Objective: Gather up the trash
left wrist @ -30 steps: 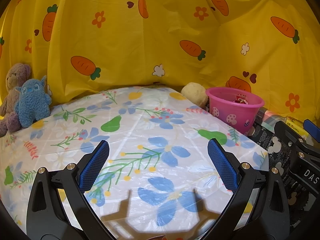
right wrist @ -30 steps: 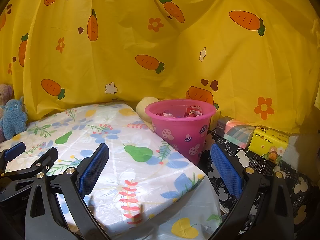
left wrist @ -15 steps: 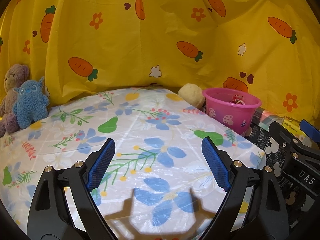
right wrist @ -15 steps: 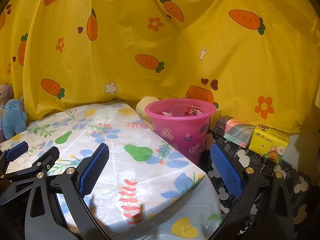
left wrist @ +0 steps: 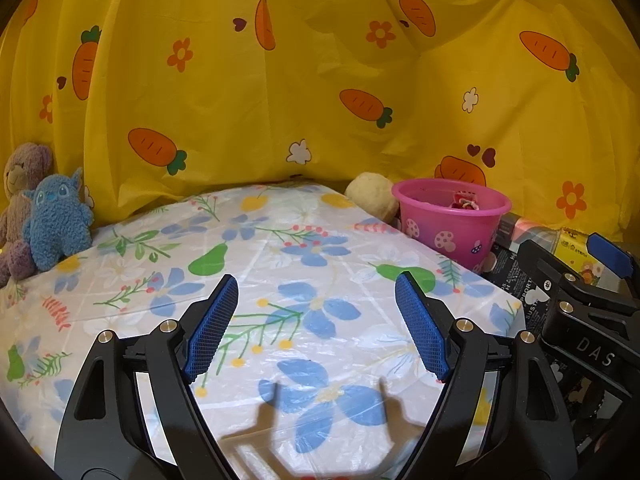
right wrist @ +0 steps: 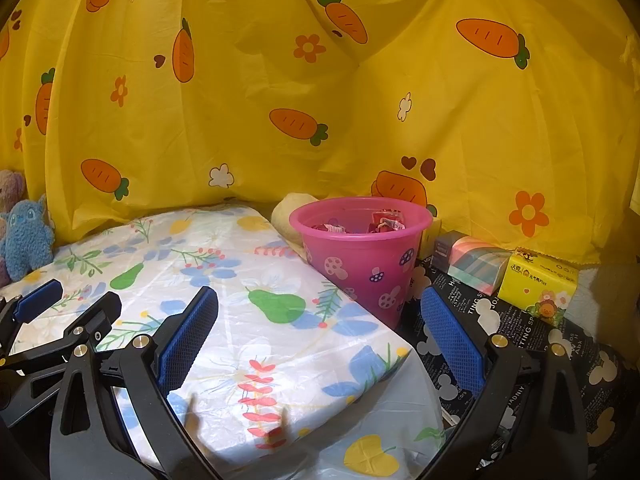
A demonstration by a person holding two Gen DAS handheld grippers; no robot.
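A pink bucket (left wrist: 450, 222) with mushroom prints stands at the table's far right corner and holds red and white wrappers (right wrist: 382, 222); it also shows in the right wrist view (right wrist: 362, 258). My left gripper (left wrist: 316, 330) is open and empty above the floral tablecloth (left wrist: 256, 264). My right gripper (right wrist: 320, 340) is open and empty, low before the bucket. The right gripper shows at the right edge of the left wrist view (left wrist: 580, 300). No loose trash shows on the cloth.
A blue plush (left wrist: 56, 224) and a grey-pink bear (left wrist: 22, 184) sit at the far left. A cream ball (left wrist: 372, 196) lies behind the bucket. A striped box (right wrist: 476, 266) and yellow tissue pack (right wrist: 538, 284) lie on the black cloth to the right. A yellow carrot curtain (left wrist: 320, 80) hangs behind.
My left gripper's jaws have come closer together and it has drawn back a little. The right gripper has barely moved.
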